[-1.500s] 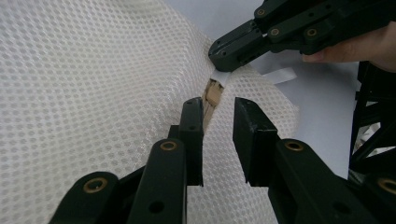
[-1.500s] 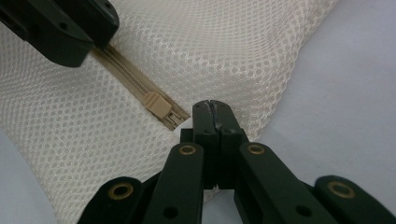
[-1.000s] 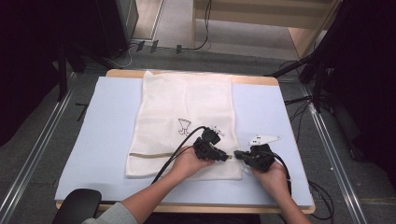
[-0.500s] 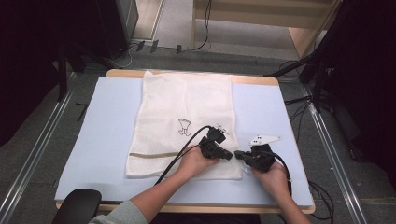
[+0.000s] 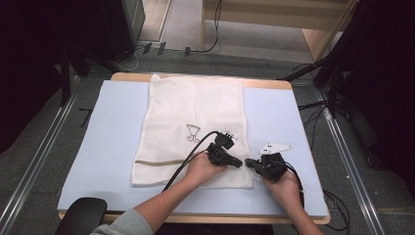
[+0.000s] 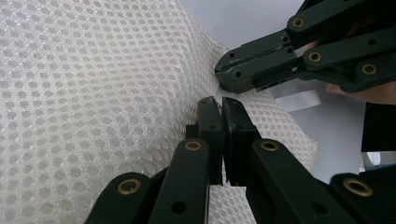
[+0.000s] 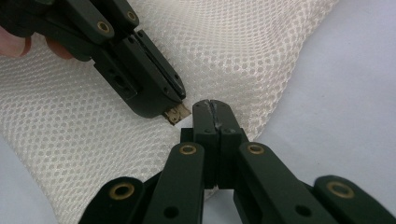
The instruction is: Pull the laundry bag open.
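A white mesh bag (image 5: 195, 112) lies flat on the blue mat (image 5: 98, 137), with a small drawing (image 5: 193, 132) on it. Both grippers meet at its near right corner. My left gripper (image 5: 240, 163) has just been closing and now stands shut; in the right gripper view a small tan tab (image 7: 176, 113), apparently the zipper pull, sticks out of its tip. My left gripper (image 6: 221, 105) rests on the mesh (image 6: 93, 93). Facing it tip to tip, my right gripper (image 5: 248, 162) (image 7: 214, 108) is shut on a pinch of the mesh (image 7: 243, 56), which rises toward its jaws.
The mat covers a wooden table (image 5: 274, 84). A black rounded chair part (image 5: 80, 215) sits at the near left corner. Cables trail on the floor beyond the far edge (image 5: 210, 44) and to the right (image 5: 313, 105). Metal rails run along both sides.
Both hands have stayed at the bag's near right corner; nothing else on the table has shifted.
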`<action>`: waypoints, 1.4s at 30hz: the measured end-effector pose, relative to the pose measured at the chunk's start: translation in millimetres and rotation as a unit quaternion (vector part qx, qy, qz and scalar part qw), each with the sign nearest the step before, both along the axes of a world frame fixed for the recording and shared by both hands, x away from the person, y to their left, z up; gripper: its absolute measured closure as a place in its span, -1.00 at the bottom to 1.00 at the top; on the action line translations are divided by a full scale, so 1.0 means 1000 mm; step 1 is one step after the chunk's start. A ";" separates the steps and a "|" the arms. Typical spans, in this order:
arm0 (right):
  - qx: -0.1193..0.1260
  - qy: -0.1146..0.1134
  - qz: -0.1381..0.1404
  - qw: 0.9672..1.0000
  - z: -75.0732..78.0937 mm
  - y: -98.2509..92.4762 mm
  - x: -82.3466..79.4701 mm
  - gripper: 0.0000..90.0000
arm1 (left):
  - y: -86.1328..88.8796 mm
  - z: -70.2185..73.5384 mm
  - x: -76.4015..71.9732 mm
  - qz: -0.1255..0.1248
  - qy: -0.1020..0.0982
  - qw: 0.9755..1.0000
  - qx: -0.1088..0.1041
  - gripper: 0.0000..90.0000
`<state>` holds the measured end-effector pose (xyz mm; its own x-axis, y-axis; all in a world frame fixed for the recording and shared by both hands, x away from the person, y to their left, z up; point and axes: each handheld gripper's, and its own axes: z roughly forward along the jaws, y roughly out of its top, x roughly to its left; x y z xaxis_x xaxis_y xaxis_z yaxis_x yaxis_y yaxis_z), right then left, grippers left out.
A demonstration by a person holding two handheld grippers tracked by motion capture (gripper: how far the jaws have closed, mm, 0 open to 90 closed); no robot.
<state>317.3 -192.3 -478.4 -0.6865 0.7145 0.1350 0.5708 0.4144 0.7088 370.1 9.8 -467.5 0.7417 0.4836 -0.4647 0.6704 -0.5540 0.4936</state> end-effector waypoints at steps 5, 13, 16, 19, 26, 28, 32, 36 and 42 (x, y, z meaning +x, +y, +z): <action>0.003 -0.007 -0.004 1.000 -0.001 0.000 -0.001 1.00 | 0.021 0.002 0.004 0.017 0.016 1.000 -0.011 0.98; 0.013 -0.005 0.003 1.000 -0.003 -0.003 0.000 1.00 | 0.057 0.010 0.003 0.022 0.029 0.999 -0.015 0.98; 0.018 -0.003 0.005 1.000 -0.003 -0.004 0.001 1.00 | 0.065 0.013 0.001 0.021 0.023 0.999 -0.012 0.98; 0.019 -0.002 0.005 1.000 -0.003 -0.005 0.001 1.00 | 0.082 0.015 -0.002 0.029 0.020 0.999 -0.011 0.98; 0.014 -0.002 0.007 1.000 -0.003 -0.004 0.001 1.00 | 0.119 0.022 -0.005 0.045 0.024 0.999 -0.009 0.98; 0.014 -0.001 0.008 1.000 -0.002 -0.004 0.001 1.00 | 0.129 0.022 -0.006 0.047 0.030 0.998 -0.010 0.98; 0.014 -0.001 0.010 1.000 -0.002 -0.004 0.002 1.00 | 0.148 0.023 -0.007 0.054 0.034 0.998 -0.013 0.98; 0.010 -0.002 0.018 1.000 -0.002 -0.004 0.003 1.00 | 0.175 0.027 -0.010 0.065 0.031 0.997 -0.010 0.98; 0.011 -0.001 0.020 1.000 -0.002 -0.005 0.003 1.00 | 0.213 0.028 -0.013 0.093 0.041 0.995 -0.005 0.98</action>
<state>320.8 -197.3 -480.3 -0.7150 0.6833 0.1482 0.5520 0.4215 0.7195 357.1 222.5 -439.9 0.5995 0.6042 -0.5249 0.7989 -0.4124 0.4377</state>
